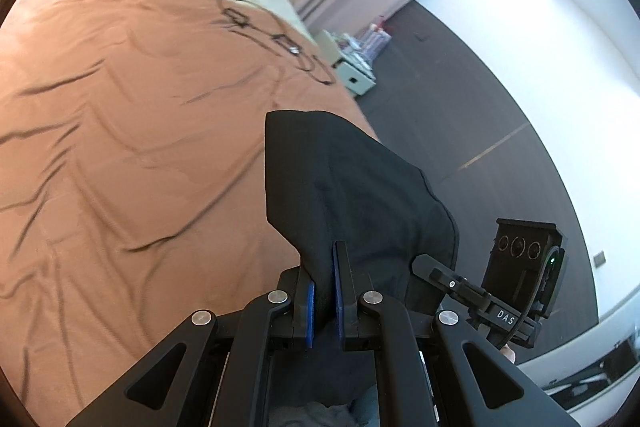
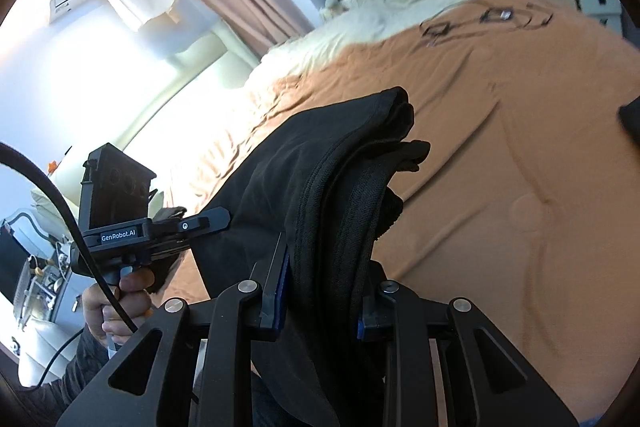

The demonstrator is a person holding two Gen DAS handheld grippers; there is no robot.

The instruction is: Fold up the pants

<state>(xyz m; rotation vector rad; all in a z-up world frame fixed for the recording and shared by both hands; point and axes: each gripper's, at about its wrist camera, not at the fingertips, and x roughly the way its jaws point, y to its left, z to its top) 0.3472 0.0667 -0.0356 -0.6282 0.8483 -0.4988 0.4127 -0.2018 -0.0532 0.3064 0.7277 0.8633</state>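
**Both grippers held the pants above the bed**

The left gripper (image 1: 324,291) pinched a thin part of the black pants (image 1: 352,183); its blue pads (image 1: 310,311) were almost together, with only the cloth between them; the cloth rose over the fingers and hung to the right of them.

The right gripper (image 2: 320,303) pinched a thick bundle of the pants (image 2: 340,187), several layers with a ribbed band; its jaws stood wider, pressed on the bundle from both sides.

In the right wrist view the pants hung in front of the orange sheet (image 2: 500,147) of the bed; a hand (image 2: 116,303) held the other gripper at the left; black cables (image 1: 280,35) lay further on the sheet.
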